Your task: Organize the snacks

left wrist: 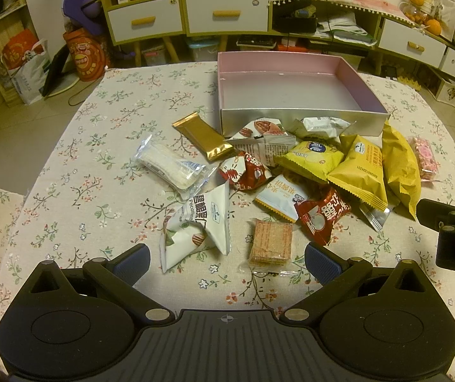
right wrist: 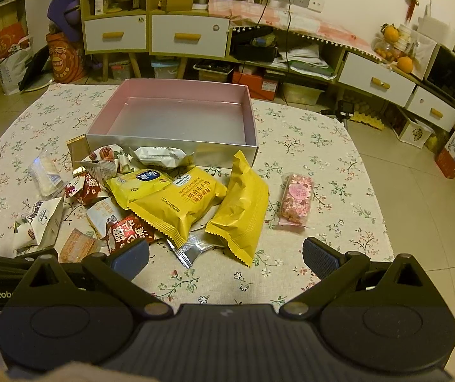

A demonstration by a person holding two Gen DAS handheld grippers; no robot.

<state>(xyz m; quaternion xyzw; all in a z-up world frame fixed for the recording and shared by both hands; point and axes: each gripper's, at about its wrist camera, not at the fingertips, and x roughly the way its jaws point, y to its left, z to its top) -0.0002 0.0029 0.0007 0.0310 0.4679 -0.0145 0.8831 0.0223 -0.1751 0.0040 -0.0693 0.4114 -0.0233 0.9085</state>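
A loose pile of wrapped snacks lies on the floral tabletop (left wrist: 68, 165) against the near wall of an open pink-lined box (left wrist: 291, 95), whose inside holds nothing. In the pile, a large plain yellow packet (right wrist: 243, 210) lies beside a printed yellow packet (right wrist: 183, 207), and a smaller yellow pouch (right wrist: 138, 184) overlaps the printed one's far end. A grey-white packet (right wrist: 160, 156) touches the box wall. A pink-labelled clear bar (right wrist: 296, 199) sits apart to the right of the pile. At the left edge of the pile lie a gold wrapper (left wrist: 203, 137), a clear packet of white biscuits (left wrist: 170, 167) and a white triangular nut pouch (left wrist: 195, 226). A clear pack of brown crackers (left wrist: 270, 242) lies nearest the left gripper (left wrist: 227, 261), with a red candy wrapper (left wrist: 321, 215) just beside it. The left gripper's fingers (left wrist: 132, 262) are spread wide and hold nothing, poised over the crackers and nut pouch. The right gripper (right wrist: 226, 259) has its fingers (right wrist: 319, 259) equally wide apart and empty, near the large yellow packet's near end. Cabinets with white drawers (right wrist: 189, 35) stand behind the table.
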